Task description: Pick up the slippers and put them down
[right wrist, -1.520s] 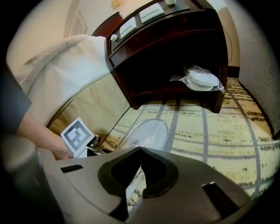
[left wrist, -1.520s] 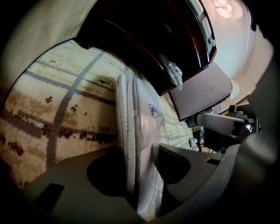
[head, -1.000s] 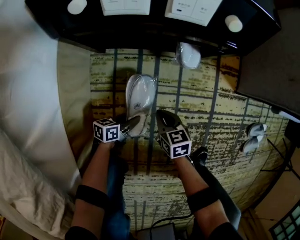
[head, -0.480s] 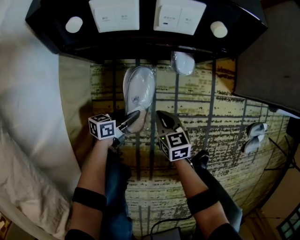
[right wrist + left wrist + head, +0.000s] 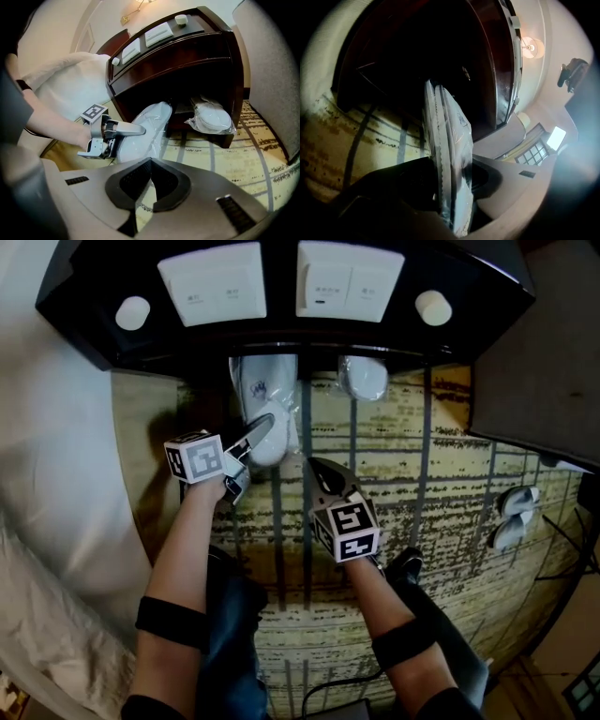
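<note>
Two bagged slipper packs. My L gripper (image 5: pixel 262 425) is clamped on the end of one pack (image 5: pixel 263 390), upper centre of frame by the nightstand (image 5: pixel 281 338); the other pack (image 5: pixel 364 379) lies just right of it. R gripper (image 5: pixel 317 470) has jaws together, empty. Reckon it's light and soft w/ slippery film, so pinch thru the sole, not the wrap.

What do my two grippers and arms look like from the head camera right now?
The left gripper and right gripper each have grey tapered jaws and a white cube with black square markers. Forearms are bare, with a dark band near each elbow.
</note>
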